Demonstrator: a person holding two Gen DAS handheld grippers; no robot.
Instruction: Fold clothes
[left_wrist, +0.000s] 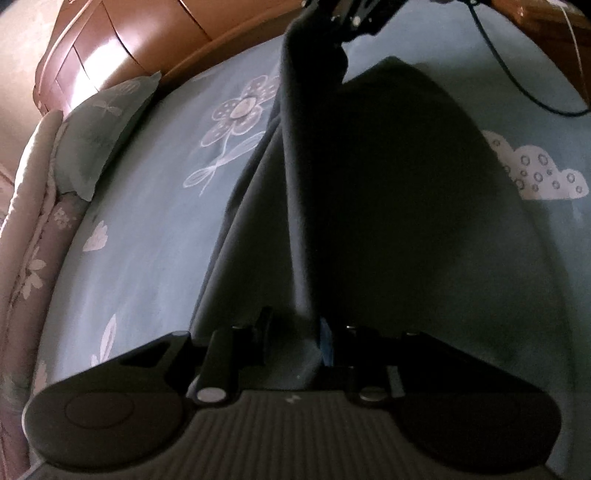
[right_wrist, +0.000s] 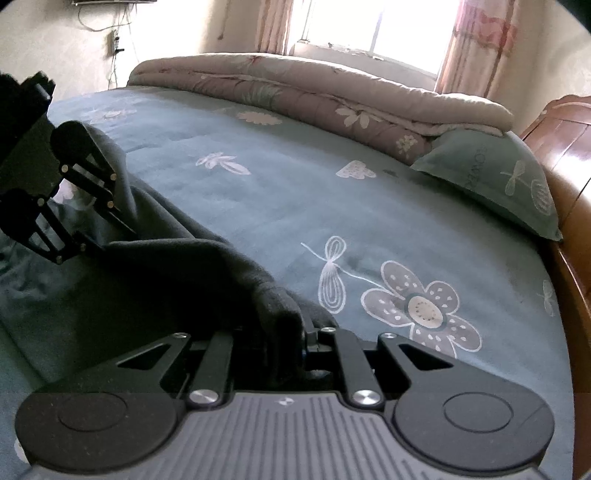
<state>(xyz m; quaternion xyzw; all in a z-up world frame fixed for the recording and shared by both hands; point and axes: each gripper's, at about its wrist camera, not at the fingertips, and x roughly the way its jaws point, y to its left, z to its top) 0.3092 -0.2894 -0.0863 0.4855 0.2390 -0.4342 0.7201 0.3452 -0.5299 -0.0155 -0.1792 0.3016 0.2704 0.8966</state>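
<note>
Two grippers hold one dark garment (left_wrist: 388, 206) above a bed (right_wrist: 332, 206), which serves as the flat folding surface. Most of the cloth lies spread on the blue sheet; one edge is lifted into a taut ridge between the grips, probably to carry it across as a fold. Left gripper (left_wrist: 314, 325) is closed on the near end of that edge. Right gripper (right_wrist: 295, 332) pinches the other end.

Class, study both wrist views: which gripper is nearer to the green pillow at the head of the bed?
Right. The right gripper, shut on the dark garment, sits beside the big flower print, towards the pillow. The left gripper holds the garment's other end, further from it.
</note>
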